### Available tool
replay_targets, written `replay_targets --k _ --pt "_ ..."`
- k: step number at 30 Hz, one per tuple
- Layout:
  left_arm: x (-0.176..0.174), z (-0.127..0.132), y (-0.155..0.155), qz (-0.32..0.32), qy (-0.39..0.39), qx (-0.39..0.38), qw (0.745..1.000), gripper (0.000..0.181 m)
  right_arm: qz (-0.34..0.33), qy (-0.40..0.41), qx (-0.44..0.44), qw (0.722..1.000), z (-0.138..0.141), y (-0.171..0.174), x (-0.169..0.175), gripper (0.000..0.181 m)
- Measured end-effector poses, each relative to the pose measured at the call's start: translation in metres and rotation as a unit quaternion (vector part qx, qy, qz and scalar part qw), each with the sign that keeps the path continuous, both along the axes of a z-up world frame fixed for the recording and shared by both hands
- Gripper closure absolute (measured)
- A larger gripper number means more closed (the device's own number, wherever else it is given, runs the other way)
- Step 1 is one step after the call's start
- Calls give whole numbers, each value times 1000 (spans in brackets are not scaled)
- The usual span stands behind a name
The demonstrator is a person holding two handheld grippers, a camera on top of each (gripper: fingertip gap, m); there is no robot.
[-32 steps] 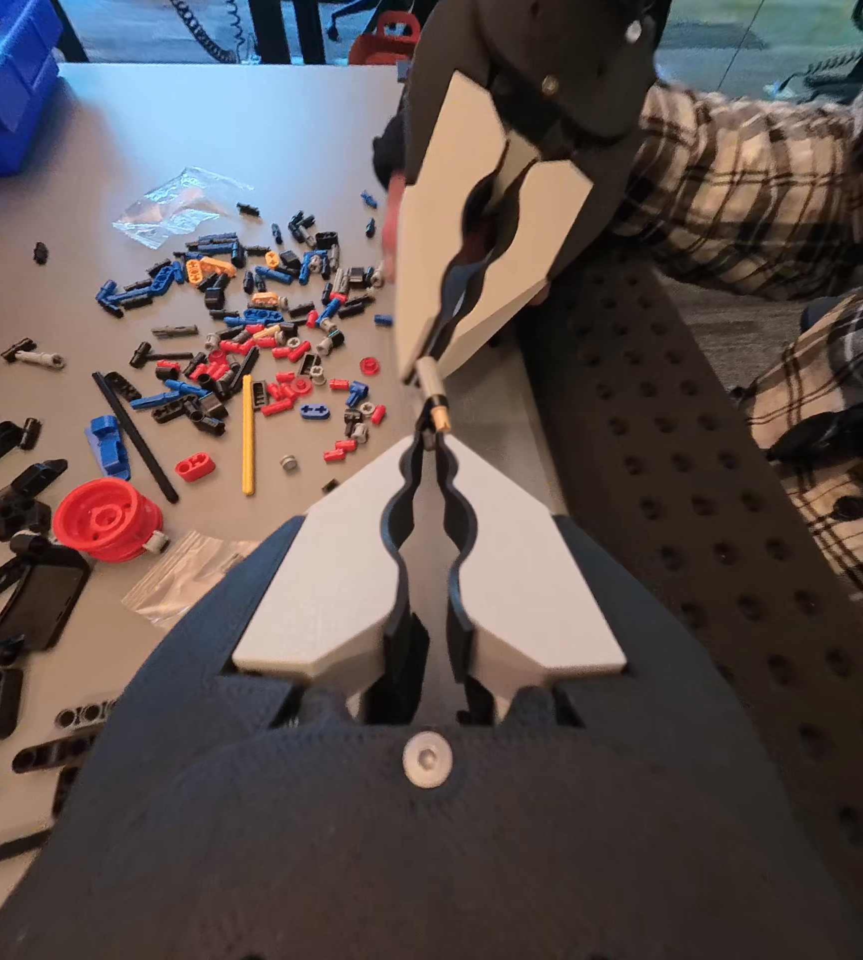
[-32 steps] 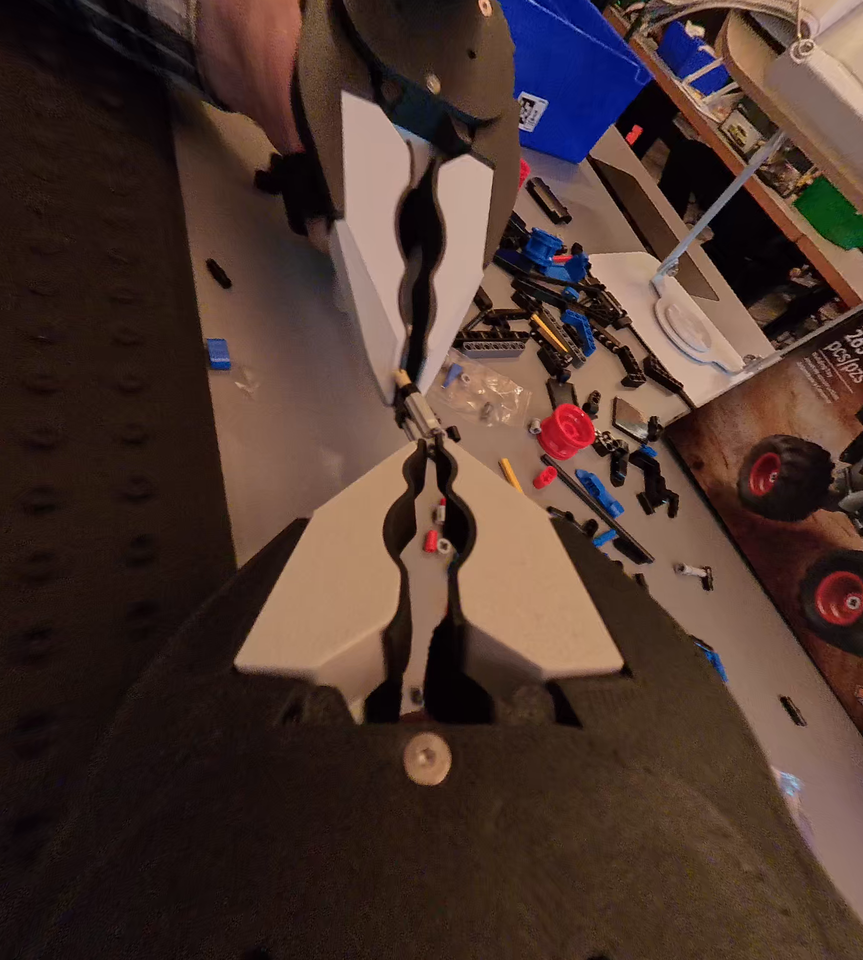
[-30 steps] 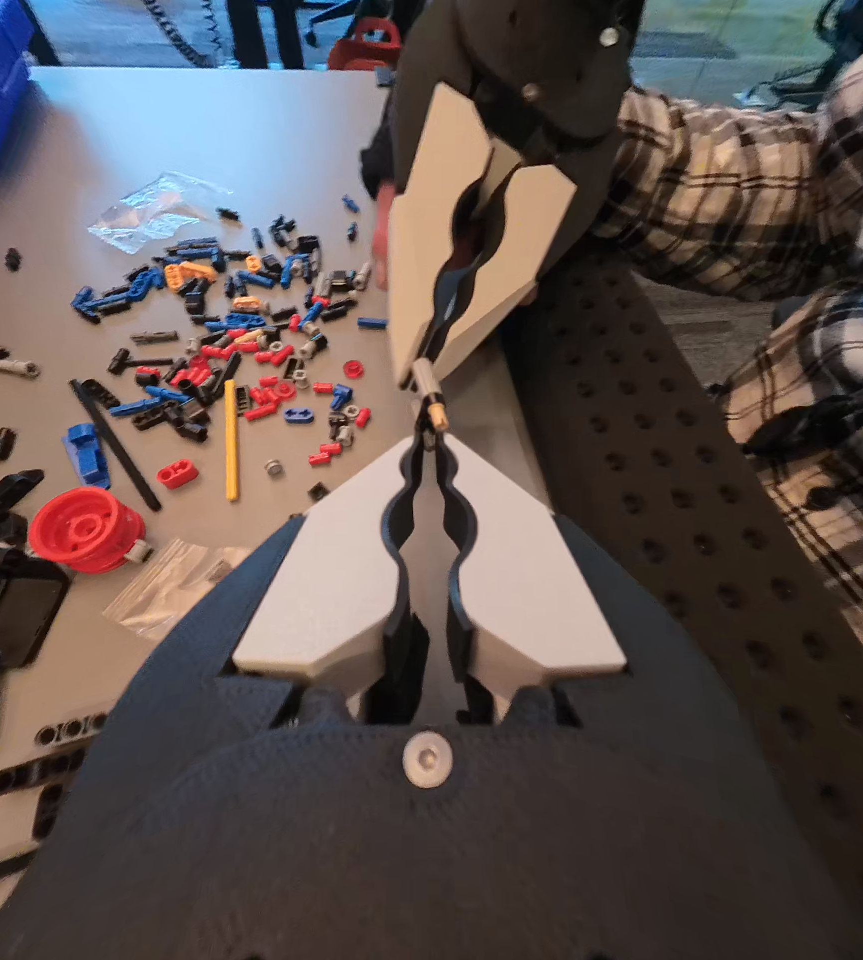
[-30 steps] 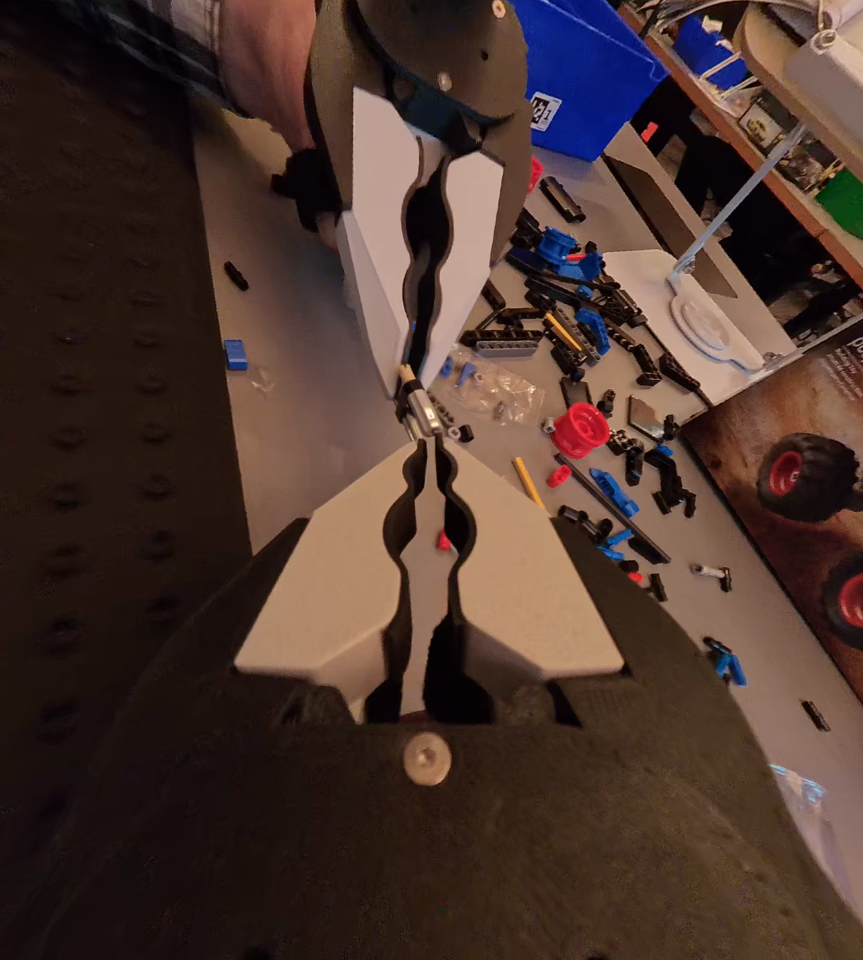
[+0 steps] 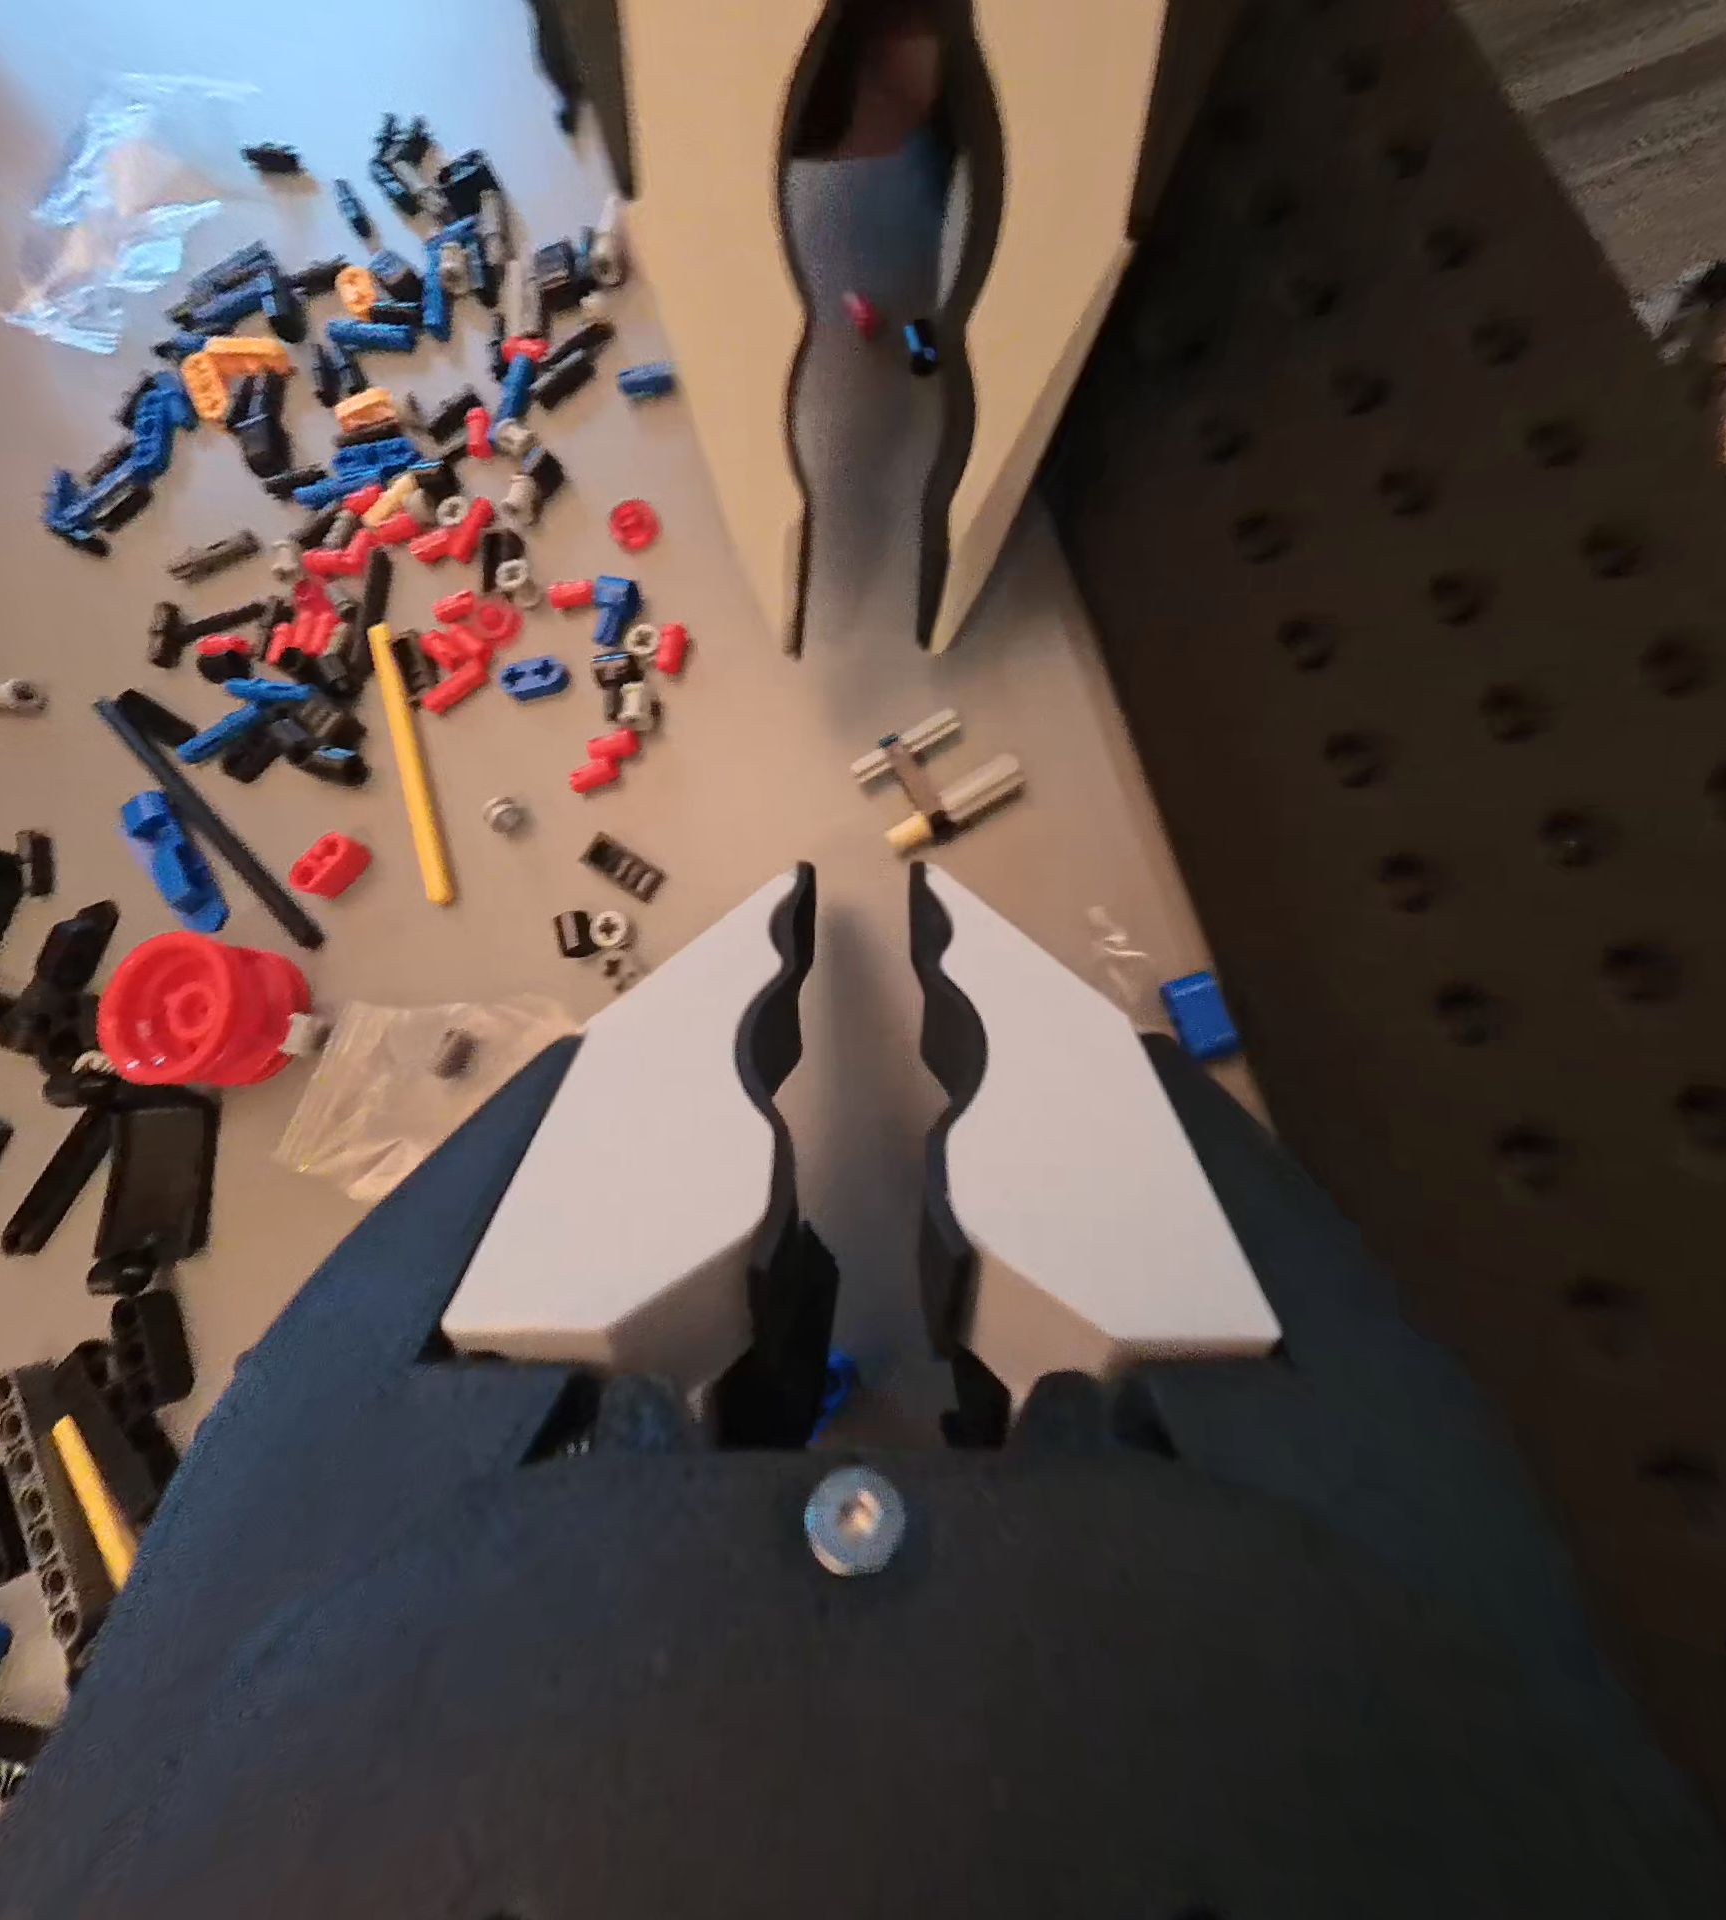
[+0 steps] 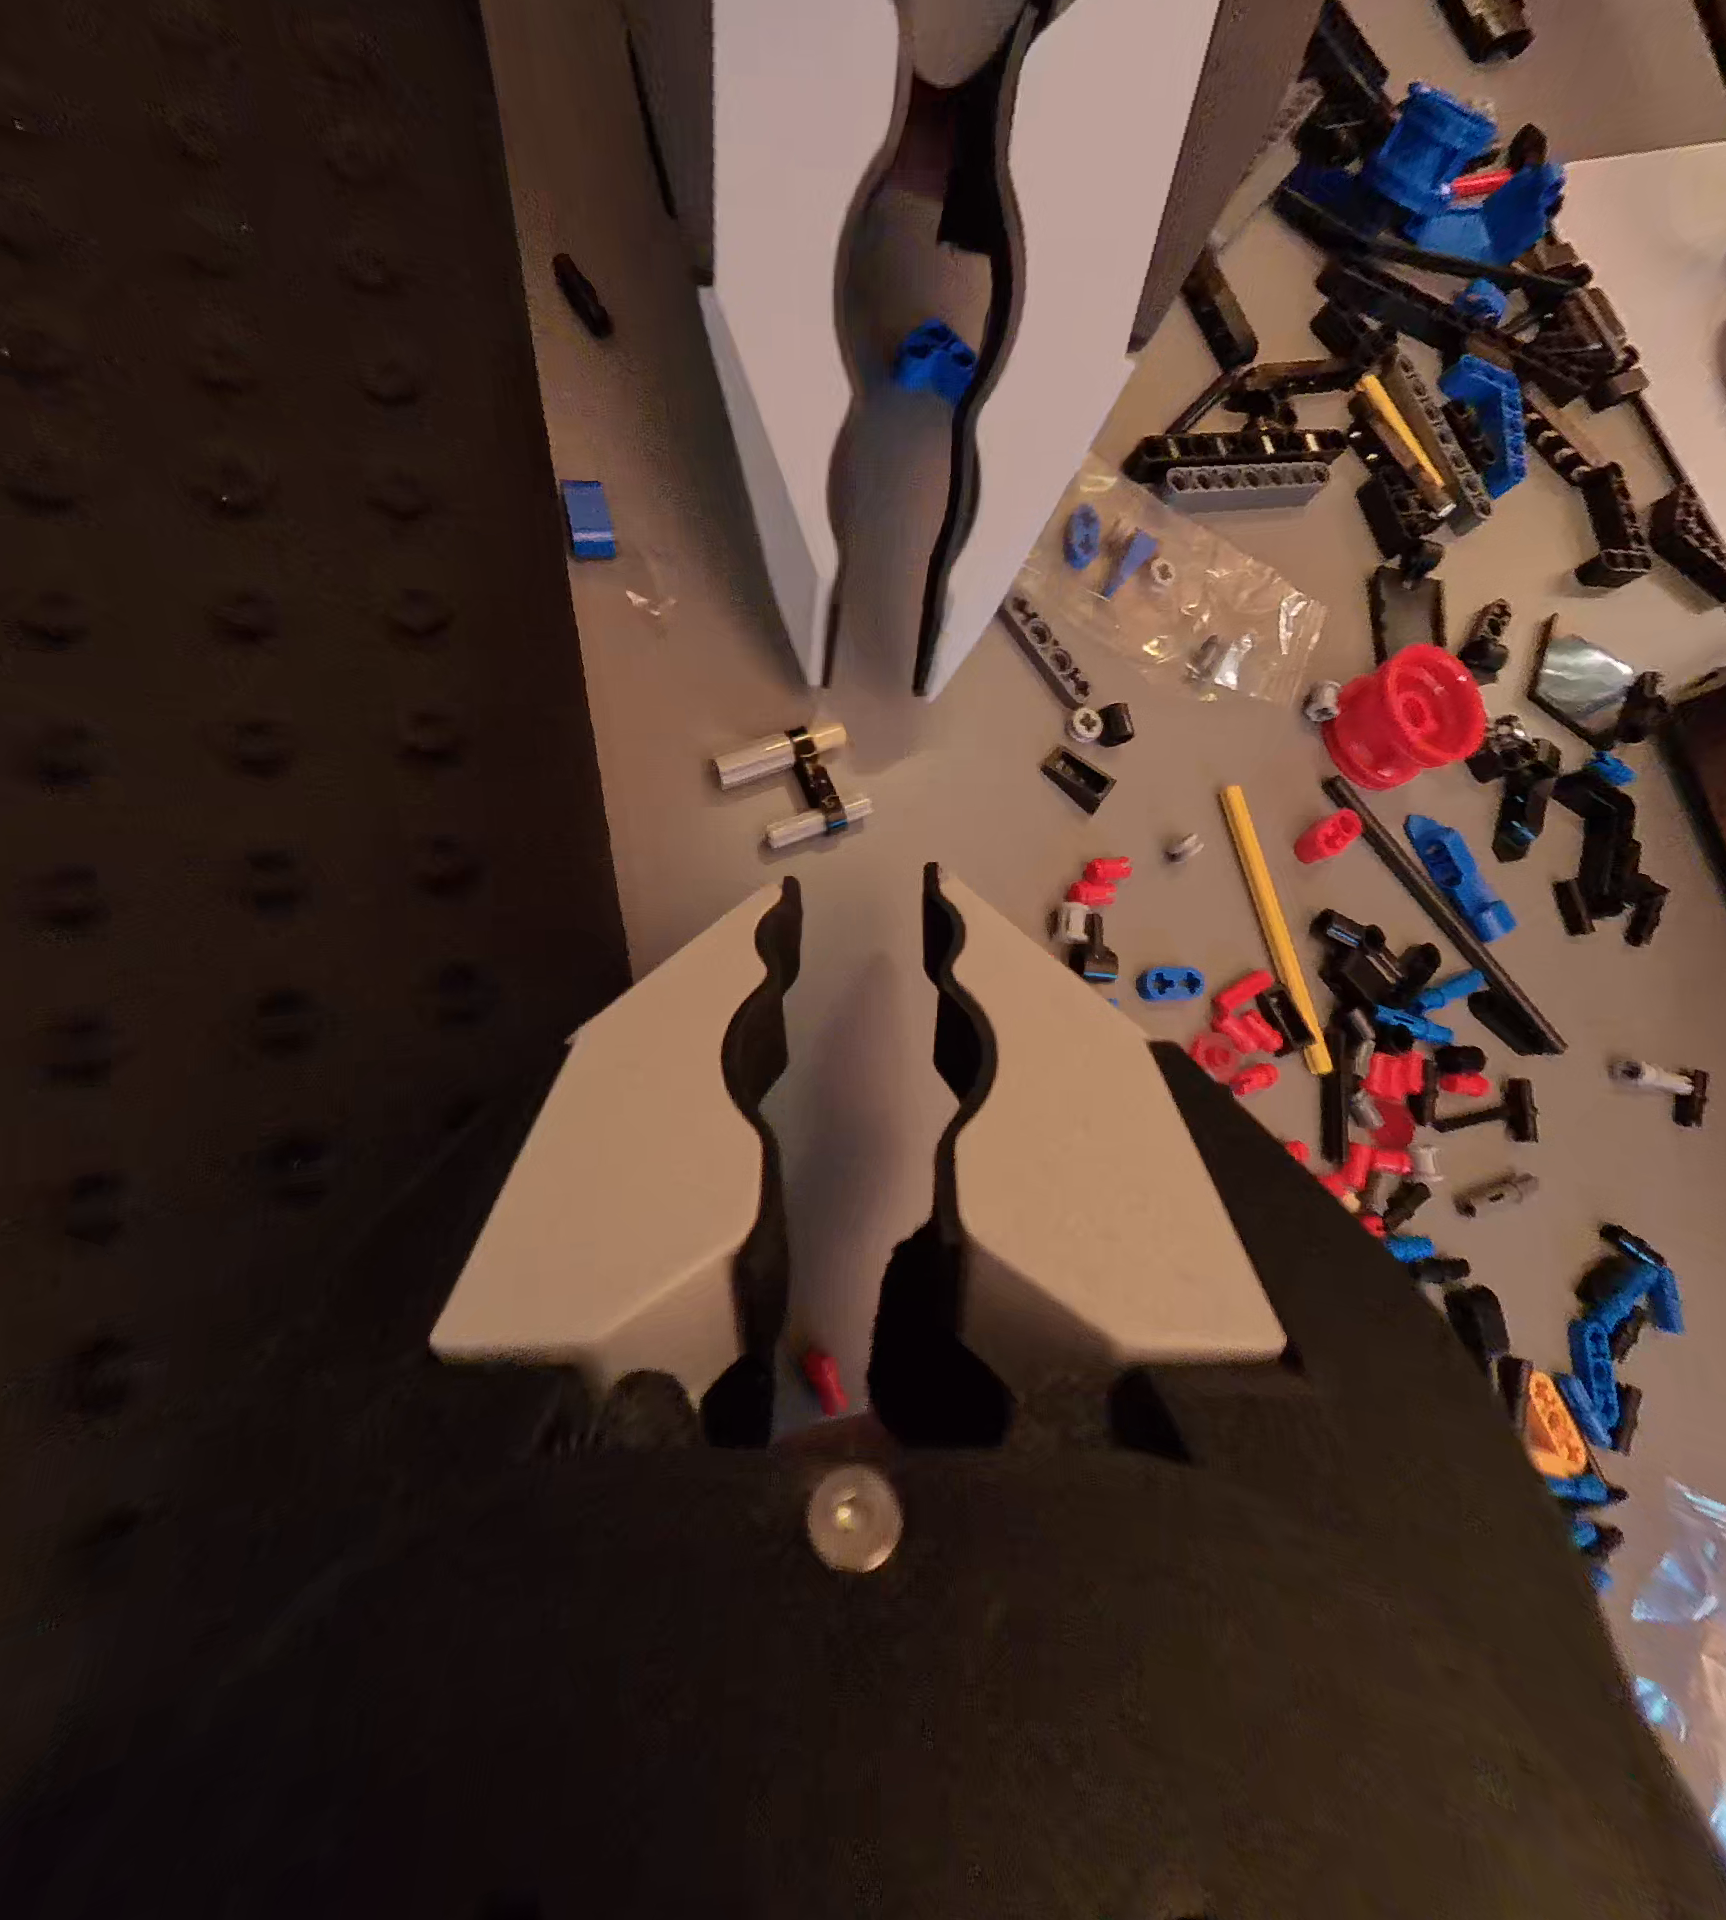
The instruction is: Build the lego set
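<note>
My left gripper (image 5: 861,878) and right gripper (image 6: 857,878) both gape empty over the small pin assembly (image 5: 937,777) on the desk (image 5: 807,727); I judge the next piece must be fetched from the loose pile (image 5: 402,540).

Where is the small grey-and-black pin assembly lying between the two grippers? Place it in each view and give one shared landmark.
Left wrist view: the pin assembly lies on the table just above and right of the left gripper.
Right wrist view: it lies just above and left of the right gripper.
Shared landmark: the red wheel.
</note>
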State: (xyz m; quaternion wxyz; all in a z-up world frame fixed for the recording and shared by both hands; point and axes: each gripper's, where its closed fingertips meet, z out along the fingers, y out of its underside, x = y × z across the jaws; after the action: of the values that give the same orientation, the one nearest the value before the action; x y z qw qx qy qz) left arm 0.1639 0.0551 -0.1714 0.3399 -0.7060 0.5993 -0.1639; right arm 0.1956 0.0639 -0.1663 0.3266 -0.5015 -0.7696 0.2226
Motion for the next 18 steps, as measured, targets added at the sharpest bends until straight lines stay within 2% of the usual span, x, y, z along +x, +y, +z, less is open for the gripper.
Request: replay_targets --k 4,18 --pt "5 -5 -7 -16 17 3 1000 163 18 -13 -1 1000 -3 -5 -6 154" --pt "2 -5 12 27 20 33 999 165 21 -21 -23 999 -9 -12 -14 163"
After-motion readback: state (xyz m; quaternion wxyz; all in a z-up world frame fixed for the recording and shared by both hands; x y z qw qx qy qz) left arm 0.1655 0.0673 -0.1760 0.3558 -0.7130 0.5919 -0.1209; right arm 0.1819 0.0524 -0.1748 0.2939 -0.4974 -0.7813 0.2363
